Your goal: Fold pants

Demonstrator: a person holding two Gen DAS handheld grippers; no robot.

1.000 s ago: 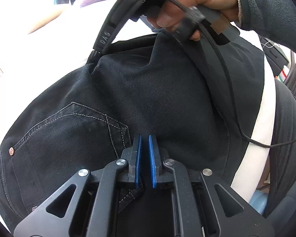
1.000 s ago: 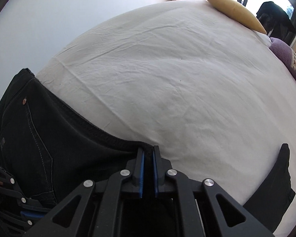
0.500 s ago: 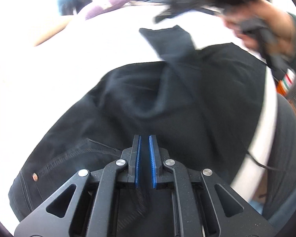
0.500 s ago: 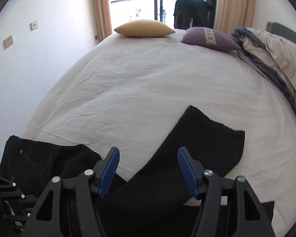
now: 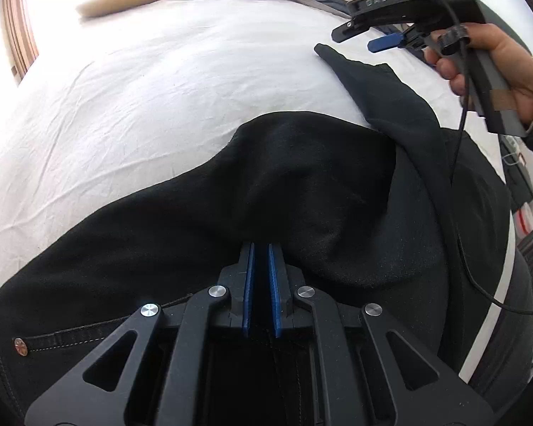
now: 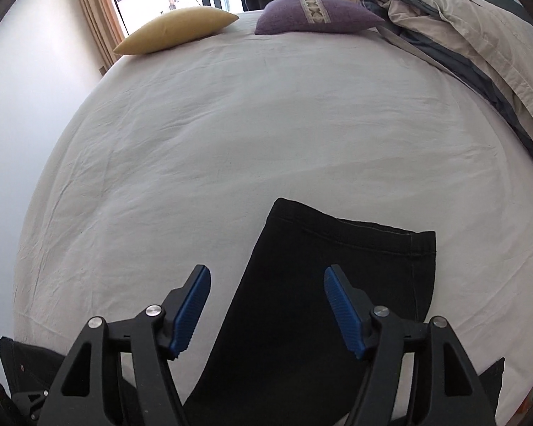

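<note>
Black pants (image 5: 302, 191) lie on a white bed. In the left wrist view my left gripper (image 5: 261, 266) is shut on a fold of the pants near the waist; a copper rivet shows at the lower left. My right gripper (image 6: 266, 305) is open and empty, hovering above a trouser leg (image 6: 337, 284) whose hem lies flat on the sheet. It also shows in the left wrist view (image 5: 383, 35), held in a hand above the leg end.
The white bedsheet (image 6: 248, 135) spreads beyond the pants. A yellow pillow (image 6: 174, 30) and a purple pillow (image 6: 316, 16) lie at the far end. A rumpled beige and grey duvet (image 6: 479, 46) lies along the right side. A wall stands at the left.
My right gripper has opened, let go of the trouser leg and lifted away. The leg now lies flat on the sheet. My left gripper stays shut on the pants.
</note>
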